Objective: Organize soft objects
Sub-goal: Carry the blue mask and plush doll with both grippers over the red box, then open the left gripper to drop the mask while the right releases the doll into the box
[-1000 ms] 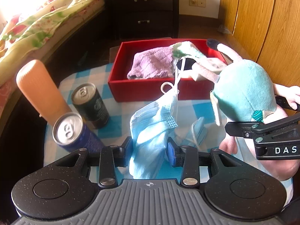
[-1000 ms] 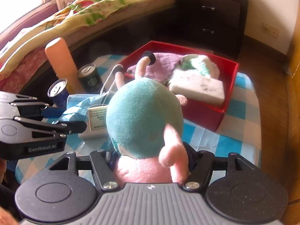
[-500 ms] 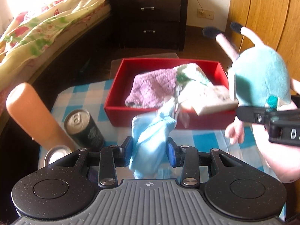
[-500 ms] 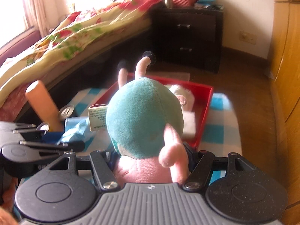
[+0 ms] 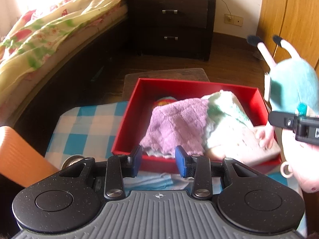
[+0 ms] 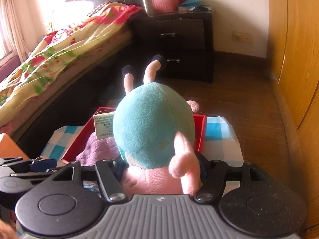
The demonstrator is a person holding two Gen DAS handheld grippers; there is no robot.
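Observation:
The blue face mask [image 5: 157, 180] lies low on the checked cloth, below my left gripper [image 5: 159, 163]. That gripper's jaws are closing, and only the red box [image 5: 127, 123] and its purple cloth [image 5: 175, 127] show between its blue pads. My right gripper [image 6: 159, 171] is shut on the pink body of a plush toy [image 6: 153, 123] with a teal dress. The toy hangs over the near right part of the box. In the left wrist view the toy [image 5: 293, 83] and right gripper [image 5: 289, 122] sit at the right edge.
The box also holds a green-and-white cloth [image 5: 225, 103] and a white sponge [image 5: 241, 141]. An orange roll [image 5: 18, 155] and a can top [image 5: 72, 159] stand at the left. Beyond are a bed [image 5: 49, 29], a dark nightstand [image 5: 171, 22] and a wooden wardrobe [image 6: 299, 59].
Both grippers have moved forward toward the red box. The mask, held between the left pads before, is now below them. The plush toy has travelled with the right gripper over the box.

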